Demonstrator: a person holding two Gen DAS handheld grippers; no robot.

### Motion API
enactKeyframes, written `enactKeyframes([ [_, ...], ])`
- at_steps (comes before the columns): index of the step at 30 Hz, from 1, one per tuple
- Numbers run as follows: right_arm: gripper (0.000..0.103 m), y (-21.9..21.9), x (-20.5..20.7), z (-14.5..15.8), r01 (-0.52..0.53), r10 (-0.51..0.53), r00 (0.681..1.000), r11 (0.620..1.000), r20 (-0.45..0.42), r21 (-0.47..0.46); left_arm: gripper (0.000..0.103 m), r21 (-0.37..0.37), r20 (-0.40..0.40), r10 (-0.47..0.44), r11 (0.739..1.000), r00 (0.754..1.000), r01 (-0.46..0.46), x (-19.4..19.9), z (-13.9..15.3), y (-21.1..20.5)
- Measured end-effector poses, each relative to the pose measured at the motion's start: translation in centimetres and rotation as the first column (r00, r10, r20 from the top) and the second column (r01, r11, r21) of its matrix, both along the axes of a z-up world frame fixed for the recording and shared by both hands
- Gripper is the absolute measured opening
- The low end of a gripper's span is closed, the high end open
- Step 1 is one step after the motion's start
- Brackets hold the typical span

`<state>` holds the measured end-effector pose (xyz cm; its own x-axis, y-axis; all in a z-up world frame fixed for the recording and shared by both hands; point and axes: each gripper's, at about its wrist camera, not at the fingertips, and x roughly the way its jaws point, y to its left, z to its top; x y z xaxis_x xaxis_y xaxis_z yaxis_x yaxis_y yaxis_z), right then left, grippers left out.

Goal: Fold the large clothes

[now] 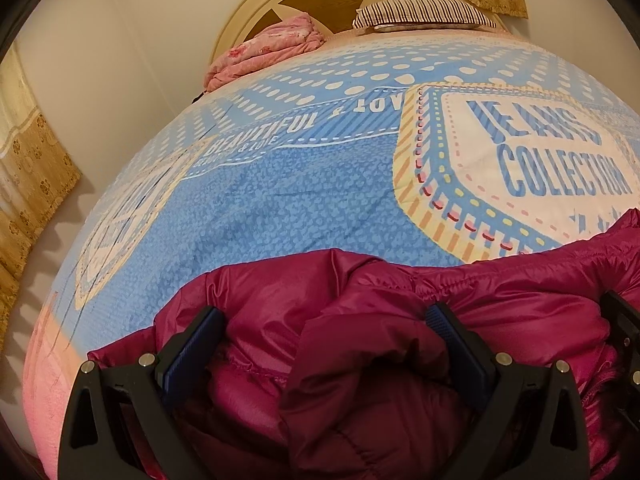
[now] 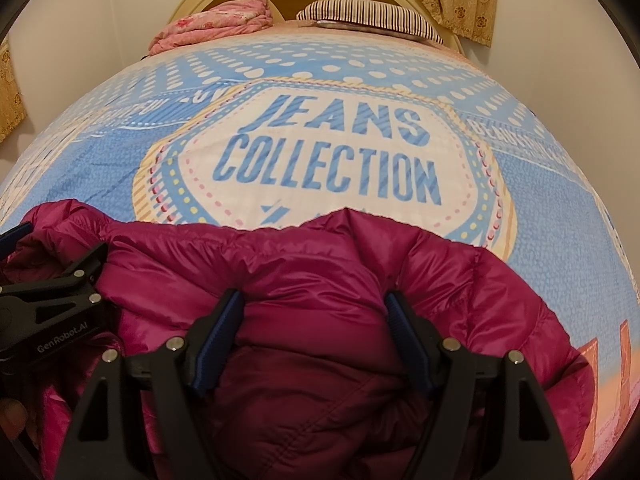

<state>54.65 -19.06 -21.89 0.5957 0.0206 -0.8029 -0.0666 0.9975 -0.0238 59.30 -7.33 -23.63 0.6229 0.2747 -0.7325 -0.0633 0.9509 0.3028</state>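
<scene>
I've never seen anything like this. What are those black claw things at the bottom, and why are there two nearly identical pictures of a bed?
Those claws are two hand-held grippers; a person works one with each hand. Each carries a wide-angle camera looking along its two fingers, so you get one picture per hand. The left gripper and the right gripper both have their blue-padded fingers spread, with a puffy magenta quilted jacket bulging between them. The jacket lies on a blue printed bedspread reading "Jeans Collection". At the headboard are a crumpled pink blanket and a striped pillow.
</scene>
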Motion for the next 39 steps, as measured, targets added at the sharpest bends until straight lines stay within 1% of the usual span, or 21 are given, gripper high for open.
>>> enactKeyframes([
  [2,0.075,0.0,0.0,0.0,0.000,0.000,1.000,1.000,0.000,-0.001,0.102,0.011,0.003,0.001,1.000,1.000,-0.001,0.0,0.0,-0.2],
  [5,0.075,0.0,0.0,-0.1,0.001,-0.001,1.000,1.000,-0.001,-0.004,0.102,0.056,0.016,0.000,0.998,1.000,-0.001,-0.1,0.0,-0.8],
  [8,0.077,0.1,0.1,-0.1,-0.001,0.001,1.000,1.000,-0.004,-0.006,0.102,0.070,0.008,-0.006,0.998,1.000,0.005,0.1,0.1,-1.0],
  [10,0.081,-0.5,0.5,0.2,-0.021,0.022,0.999,1.000,-0.029,0.019,0.102,0.057,-0.027,-0.030,0.998,0.999,0.032,0.5,0.7,-0.6],
  [12,0.086,-0.6,0.4,0.7,-0.041,0.041,0.998,0.999,-0.042,0.014,0.102,0.046,-0.041,-0.029,0.998,0.999,0.031,0.2,1.6,0.0],
  [14,0.091,-1.0,-0.2,1.5,-0.035,0.036,0.999,0.999,-0.020,0.019,0.102,0.017,-0.010,-0.025,1.000,1.000,0.026,-0.8,3.0,0.7],
  [16,0.094,-1.3,-1.1,2.3,-0.025,0.024,1.000,0.999,0.019,0.047,0.102,0.011,0.020,-0.032,0.999,0.999,0.032,-1.6,3.9,1.1],
  [18,0.094,-1.2,-1.7,2.7,-0.036,0.034,0.999,0.998,0.031,0.060,0.102,0.013,0.009,-0.030,0.999,1.000,0.030,-2.0,3.9,1.5],
  [20,0.094,-0.9,-2.3,3.1,-0.050,0.048,0.998,0.997,0.031,0.056,0.102,-0.012,0.006,-0.023,1.000,1.000,0.023,-2.6,4.1,2.0],
  [23,0.094,-0.6,-3.4,3.6,-0.079,0.078,0.997,0.996,0.029,0.045,0.102,-0.043,0.011,-0.011,0.999,1.000,0.012,-4.5,5.1,2.9],
  [25,0.094,-0.9,-4.6,4.2,-0.088,0.086,0.995,0.995,0.042,0.038,0.102,-0.073,0.023,-0.021,0.997,1.000,0.022,-6.0,5.8,3.4],
  [27,0.094,-1.7,-5.9,4.9,-0.085,0.082,0.995,0.995,0.058,0.052,0.102,-0.082,0.035,-0.029,0.996,0.999,0.032,-8.3,6.5,3.9],
  [29,0.094,-2.9,-7.7,5.3,-0.063,0.059,0.997,0.994,0.053,0.093,0.102,-0.091,0.043,-0.045,0.995,0.998,0.049,-10.5,7.0,4.3],
  [33,0.094,-5.0,-11.6,5.5,-0.020,0.016,0.999,0.989,0.034,0.147,0.102,-0.067,0.061,-0.053,0.996,0.997,0.057,-14.9,7.4,5.1],
  [37,0.095,-6.3,-16.4,5.3,-0.005,0.000,1.000,0.988,0.027,0.157,0.102,-0.081,0.058,-0.049,0.995,0.997,0.054,-19.7,7.2,6.9],
  [39,0.095,-6.9,-18.4,5.1,0.005,-0.008,1.000,0.988,0.021,0.153,0.102,-0.065,0.053,-0.042,0.997,0.998,0.046,-22.2,6.6,7.6],
])
